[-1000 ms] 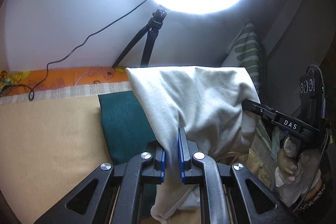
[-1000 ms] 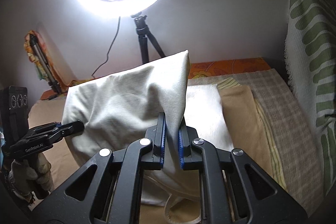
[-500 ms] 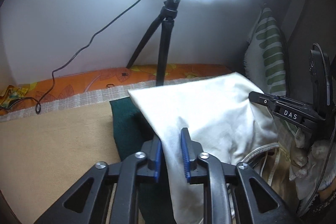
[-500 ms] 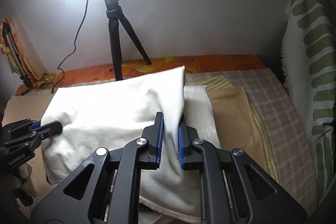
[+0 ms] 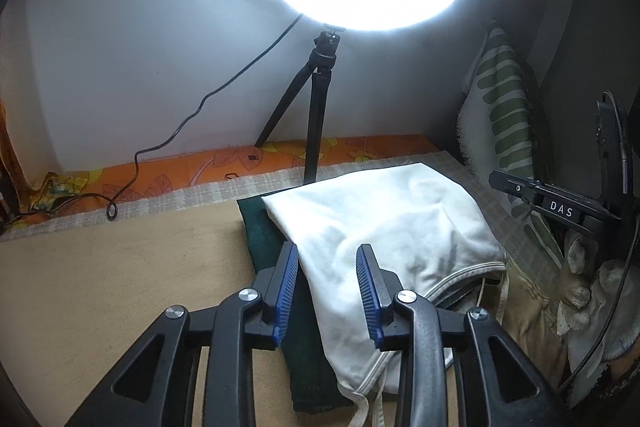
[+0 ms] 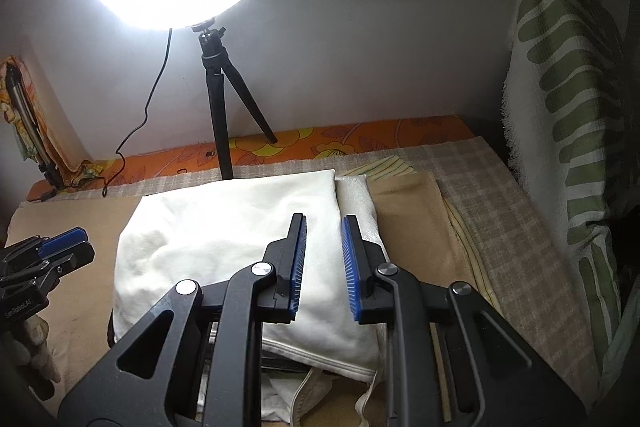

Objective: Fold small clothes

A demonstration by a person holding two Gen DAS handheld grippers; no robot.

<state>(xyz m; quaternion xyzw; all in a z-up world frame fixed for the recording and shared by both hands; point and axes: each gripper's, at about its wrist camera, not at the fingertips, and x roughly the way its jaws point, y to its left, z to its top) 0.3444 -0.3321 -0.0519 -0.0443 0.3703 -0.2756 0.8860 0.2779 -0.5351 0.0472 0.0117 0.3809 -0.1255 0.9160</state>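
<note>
1. Since the white garment lies doubled over on the beige blanket, with its hemmed edge and loose straps at the bottom of the frame, the fold looks laid and let go; I judge the next move is to smooth or fold again.
2. At the garment's left edge, a dark green cloth shows from beneath it.
3. Low in the centre of the left wrist view, the left tool stands wide open, holding nothing, its blue pads either side of the garment's left border, just above the cloth.
4. Low in the centre of the right wrist view, the right tool is likewise spread and empty, poised over the garment's right edge beside a second white cloth.
</note>
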